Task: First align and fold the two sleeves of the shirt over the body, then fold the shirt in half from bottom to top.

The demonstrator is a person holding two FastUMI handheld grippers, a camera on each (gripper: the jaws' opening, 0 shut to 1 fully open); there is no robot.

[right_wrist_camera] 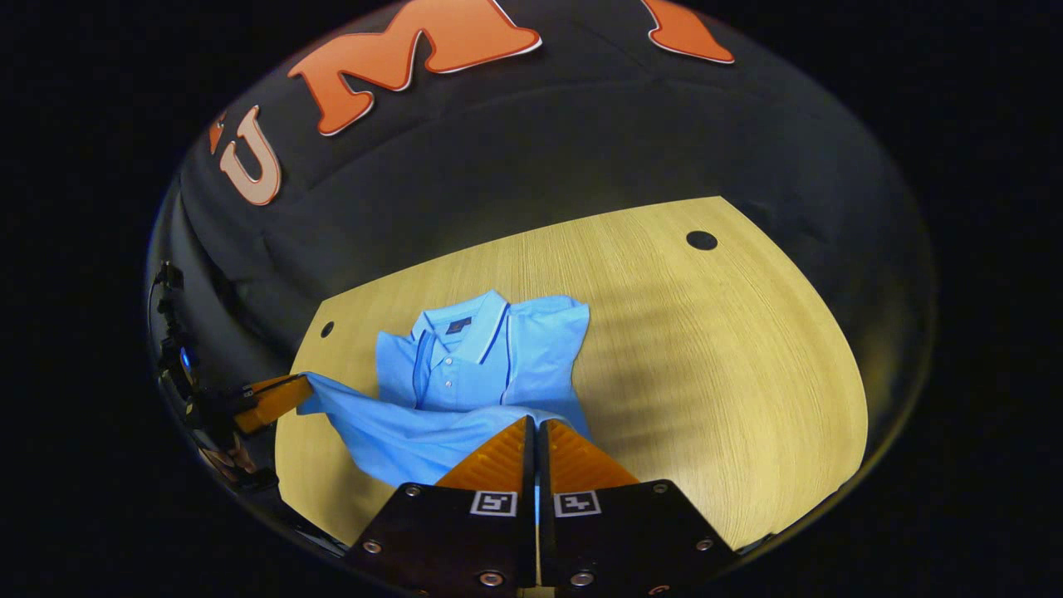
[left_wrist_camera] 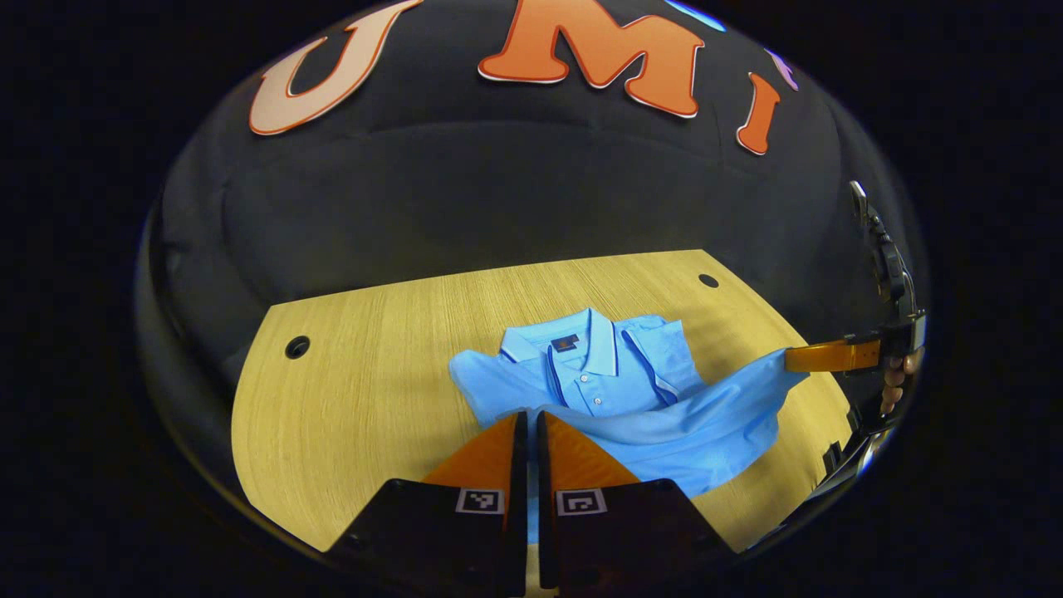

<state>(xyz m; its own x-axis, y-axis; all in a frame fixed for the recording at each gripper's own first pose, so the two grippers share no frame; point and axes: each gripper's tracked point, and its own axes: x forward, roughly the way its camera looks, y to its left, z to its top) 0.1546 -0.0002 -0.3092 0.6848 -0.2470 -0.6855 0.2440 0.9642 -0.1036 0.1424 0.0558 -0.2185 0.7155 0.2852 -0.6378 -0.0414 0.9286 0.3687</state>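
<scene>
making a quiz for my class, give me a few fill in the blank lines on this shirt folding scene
1. The shirt on the table is light ____.
2. Both the left gripper and the right gripper are shut on the shirt's bottom ____.
3. The table top is made of ____.

Missing words: blue; hem; wood

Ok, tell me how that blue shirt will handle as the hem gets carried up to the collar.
Probably floppy: the shirt sags between the left gripper and right gripper. Likely light, since two corner pinches lift it. It may slide on the smooth table.
</scene>
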